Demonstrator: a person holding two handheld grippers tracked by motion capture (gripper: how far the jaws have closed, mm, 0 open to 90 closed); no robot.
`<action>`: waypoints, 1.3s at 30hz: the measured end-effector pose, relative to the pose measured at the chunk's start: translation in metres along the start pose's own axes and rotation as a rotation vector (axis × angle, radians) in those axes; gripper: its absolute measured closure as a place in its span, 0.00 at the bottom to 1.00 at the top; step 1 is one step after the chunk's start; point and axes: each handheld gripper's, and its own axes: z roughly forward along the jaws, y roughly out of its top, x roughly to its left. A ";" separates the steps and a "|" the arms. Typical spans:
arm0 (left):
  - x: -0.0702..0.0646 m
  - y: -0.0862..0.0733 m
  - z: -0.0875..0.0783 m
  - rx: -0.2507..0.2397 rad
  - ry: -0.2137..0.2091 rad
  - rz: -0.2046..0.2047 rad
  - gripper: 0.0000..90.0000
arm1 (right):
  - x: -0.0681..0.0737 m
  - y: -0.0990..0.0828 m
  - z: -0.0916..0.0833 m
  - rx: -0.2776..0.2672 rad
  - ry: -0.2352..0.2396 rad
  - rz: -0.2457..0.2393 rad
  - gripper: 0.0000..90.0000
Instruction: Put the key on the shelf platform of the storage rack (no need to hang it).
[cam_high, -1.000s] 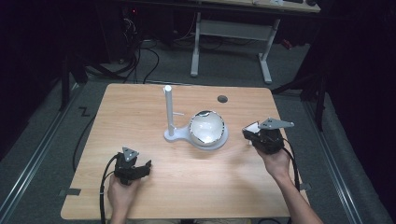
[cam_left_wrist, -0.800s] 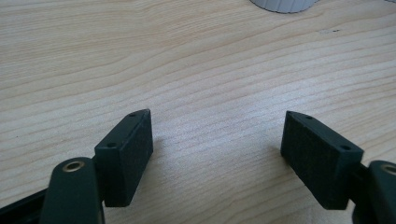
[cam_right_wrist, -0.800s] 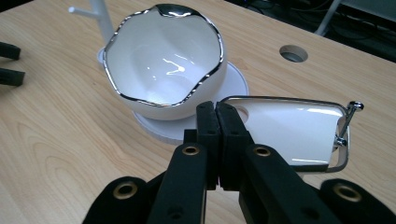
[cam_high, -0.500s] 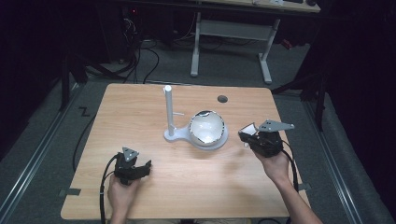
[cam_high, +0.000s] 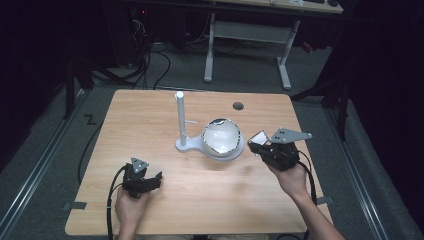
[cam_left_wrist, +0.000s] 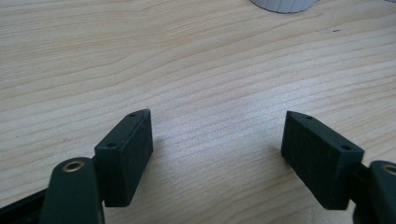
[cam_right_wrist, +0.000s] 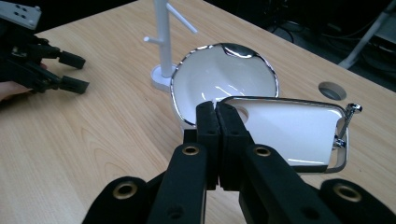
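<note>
On the wooden table (cam_high: 150, 125) stands a white stand (cam_high: 180, 120) (cam_right_wrist: 161, 32) with an upright post and short pegs. A round chrome-rimmed mirror (cam_high: 221, 136) (cam_right_wrist: 224, 74) leans on its base right beside the post. My right gripper (cam_high: 255, 145) (cam_right_wrist: 217, 109) is shut on the edge of a small rectangular chrome-framed mirror (cam_high: 259, 137) (cam_right_wrist: 292, 133), held just right of the round mirror and above the table. Near the front left, my left gripper (cam_high: 142, 182) (cam_left_wrist: 219, 126) (cam_right_wrist: 80, 73) rests low over bare wood, open, with nothing between its jaws.
A round cable hole (cam_high: 238, 106) (cam_right_wrist: 332, 90) sits in the table behind the mirrors. The stand's white base (cam_left_wrist: 285, 4) lies ahead of the left gripper. A grey desk frame (cam_high: 247, 35) and cables stand on the floor beyond the far edge.
The right gripper has carried the rectangular mirror leftward toward the round mirror and a little higher. The left gripper has stayed where it was.
</note>
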 end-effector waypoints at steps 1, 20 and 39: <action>0.000 0.000 0.000 0.000 0.000 0.000 0.28 | 0.001 0.001 0.000 -0.003 0.005 -0.003 1.00; 0.000 0.000 0.000 0.001 0.000 -0.001 0.28 | 0.026 0.040 0.013 -0.038 0.126 -0.072 1.00; 0.000 0.000 0.000 0.001 -0.002 0.001 0.28 | 0.030 0.051 0.053 -0.014 0.154 -0.096 1.00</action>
